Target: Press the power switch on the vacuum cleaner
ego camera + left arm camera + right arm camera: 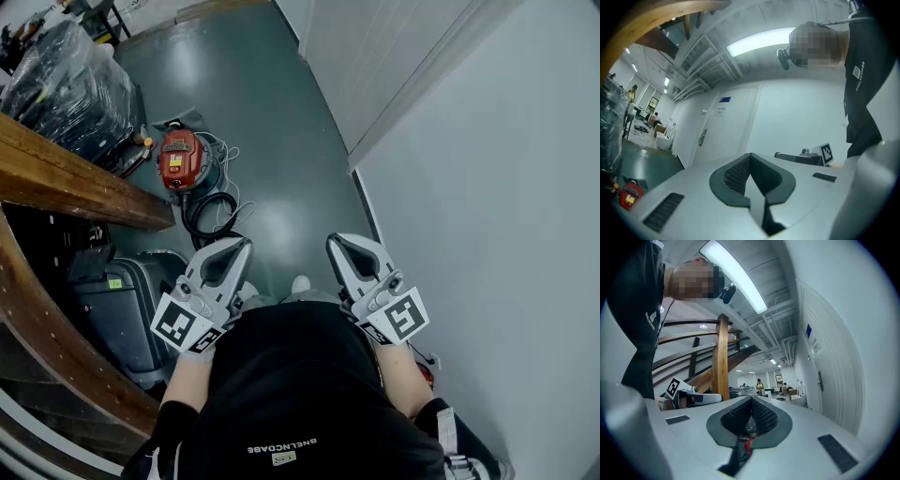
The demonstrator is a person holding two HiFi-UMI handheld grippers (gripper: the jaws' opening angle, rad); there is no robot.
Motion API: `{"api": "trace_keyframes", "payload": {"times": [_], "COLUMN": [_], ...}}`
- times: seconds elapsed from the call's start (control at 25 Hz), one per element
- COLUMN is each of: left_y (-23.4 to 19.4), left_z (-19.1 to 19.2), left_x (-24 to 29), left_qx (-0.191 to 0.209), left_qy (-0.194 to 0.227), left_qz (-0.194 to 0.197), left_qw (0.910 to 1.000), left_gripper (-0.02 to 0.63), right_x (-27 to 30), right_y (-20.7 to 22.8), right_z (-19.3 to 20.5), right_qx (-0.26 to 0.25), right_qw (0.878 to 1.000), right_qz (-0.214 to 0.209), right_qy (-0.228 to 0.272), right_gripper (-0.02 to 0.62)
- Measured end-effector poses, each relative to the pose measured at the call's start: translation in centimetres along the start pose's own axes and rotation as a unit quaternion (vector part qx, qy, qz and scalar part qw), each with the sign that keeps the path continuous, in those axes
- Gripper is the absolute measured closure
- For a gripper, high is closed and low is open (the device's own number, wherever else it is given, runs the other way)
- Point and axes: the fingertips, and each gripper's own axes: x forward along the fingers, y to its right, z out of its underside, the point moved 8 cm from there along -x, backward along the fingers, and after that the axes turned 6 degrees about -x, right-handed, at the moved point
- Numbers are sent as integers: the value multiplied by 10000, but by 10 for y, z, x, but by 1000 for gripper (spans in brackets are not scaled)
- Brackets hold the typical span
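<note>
Rounded red vacuum cleaner (181,159), glossy bare floor (281,131) right of it; short of it, left gripper (246,243) and right gripper (332,240) are held jaws together

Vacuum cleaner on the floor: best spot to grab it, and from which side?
Vacuum cleaner: go for the top of its red body, where a carry handle seems to sit (too small to confirm), and come straight down. It stands upright. The black hose coils at its near side and the wooden beam runs close beside it, so sideways approaches look crowded.
</note>
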Motion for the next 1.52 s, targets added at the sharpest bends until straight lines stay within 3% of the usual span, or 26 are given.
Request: {"api": "trace_keyframes", "payload": {"times": [0.28, 0.72, 0.92, 1.2, 1.52], "left_y": [9, 42, 37, -13, -130], "left_z": [7, 29, 34, 41, 1], "left_x": [18, 62, 70, 91, 128], "left_qx": [-126, -79, -139, -301, -432], "left_qy": [62, -142, -222, -227, -250], "left_qz": [74, -197, -310, -389, -462], "left_qw": [9999, 9997, 9992, 9985, 9977], "left_gripper": [592, 592, 592, 592, 592], "right_x": [-10, -48, -48, -13, 95], "right_y": [20, 60, 77, 106, 165], "right_z": [2, 12, 19, 43, 55], "right_qx": [62, 332, 424, 581, 710], "right_qw": [10000, 9991, 9989, 9982, 9967], "right_qz": [-22, -204, -171, -81, 4], "right_qy": [71, 136, 58, -132, -393], "right_gripper": [569, 569, 569, 569, 569]}}
